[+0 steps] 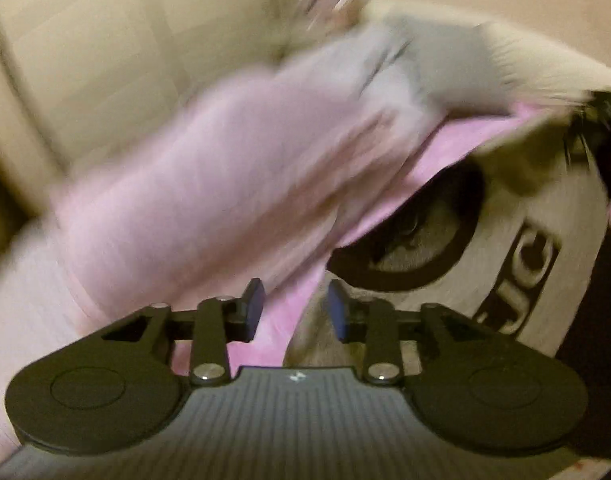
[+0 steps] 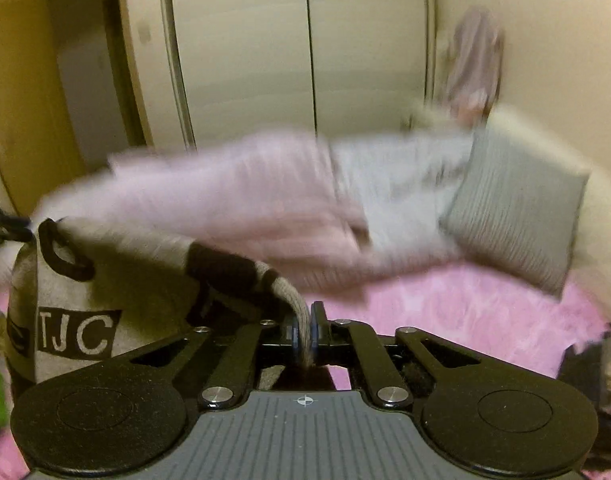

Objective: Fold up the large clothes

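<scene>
Grey sweater held up over the pink bed

The right gripper pinches a ribbed hem of the grey sweater, which stretches away leftward; the left gripper has jaws parted, nothing clamped, sweater just ahead-right. Beyond lie the pink blanket and grey pillow.

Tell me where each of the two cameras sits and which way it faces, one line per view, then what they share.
Left wrist: sits on the left gripper, looking forward along its fingers at the grey TJC sweater and pink bedding; its blue pads stand apart with nothing pressed between them.
Right wrist: sits on the right gripper, facing the wardrobe doors across the bed; its pads pinch a grey knitted sleeve.
Shared: the TJC sweater, the pink bedding and the grey pillow. No hand or arm shows in either.
</scene>
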The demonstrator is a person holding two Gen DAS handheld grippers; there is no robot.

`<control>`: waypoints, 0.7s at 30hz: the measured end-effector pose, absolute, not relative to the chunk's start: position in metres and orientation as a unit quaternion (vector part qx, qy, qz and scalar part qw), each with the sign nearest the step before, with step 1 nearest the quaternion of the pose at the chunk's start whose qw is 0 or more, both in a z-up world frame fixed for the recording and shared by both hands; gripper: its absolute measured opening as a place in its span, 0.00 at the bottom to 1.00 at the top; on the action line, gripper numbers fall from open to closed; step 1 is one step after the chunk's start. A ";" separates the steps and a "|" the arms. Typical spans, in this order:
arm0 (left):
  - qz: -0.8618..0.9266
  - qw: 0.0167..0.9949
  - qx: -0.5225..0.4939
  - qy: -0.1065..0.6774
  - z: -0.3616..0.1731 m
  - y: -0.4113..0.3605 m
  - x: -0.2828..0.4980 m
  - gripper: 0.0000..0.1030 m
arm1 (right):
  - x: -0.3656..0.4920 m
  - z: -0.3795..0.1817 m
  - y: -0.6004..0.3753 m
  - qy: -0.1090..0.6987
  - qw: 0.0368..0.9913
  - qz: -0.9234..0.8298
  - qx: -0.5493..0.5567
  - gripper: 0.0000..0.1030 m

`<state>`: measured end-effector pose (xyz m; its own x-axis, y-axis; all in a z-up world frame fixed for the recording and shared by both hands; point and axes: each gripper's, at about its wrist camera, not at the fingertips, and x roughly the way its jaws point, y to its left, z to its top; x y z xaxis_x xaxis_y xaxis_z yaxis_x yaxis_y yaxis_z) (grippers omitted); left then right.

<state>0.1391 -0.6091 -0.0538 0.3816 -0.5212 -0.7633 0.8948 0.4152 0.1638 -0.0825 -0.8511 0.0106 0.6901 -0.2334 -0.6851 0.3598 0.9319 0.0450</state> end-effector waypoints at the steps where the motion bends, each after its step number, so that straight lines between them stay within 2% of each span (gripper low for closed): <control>1: -0.434 0.783 0.271 0.353 -0.090 -0.619 0.150 0.27 | -0.067 -0.022 -0.865 0.376 0.907 -0.171 0.085 0.40; 5: -0.391 0.785 0.234 0.420 -0.182 -0.597 0.141 0.27 | -0.054 -0.115 -0.887 0.424 0.885 -0.158 0.109 0.40; 9: -0.346 0.777 0.219 0.478 -0.234 -0.542 0.104 0.27 | -0.087 -0.177 -0.877 0.469 0.863 -0.126 0.137 0.40; 15: -0.316 0.763 0.177 0.535 -0.265 -0.471 0.028 0.32 | -0.160 -0.207 -0.847 0.510 0.833 -0.122 0.177 0.41; 21: -0.348 0.727 0.154 0.572 -0.287 -0.436 -0.054 0.35 | -0.253 -0.217 -0.805 0.533 0.811 -0.143 0.196 0.41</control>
<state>-0.0536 -0.4359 -0.2871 0.1033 -0.3283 -0.9389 0.6816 0.7108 -0.1736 -0.2526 -0.8048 -0.2169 0.3915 -0.0235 -0.9199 0.4415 0.8819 0.1653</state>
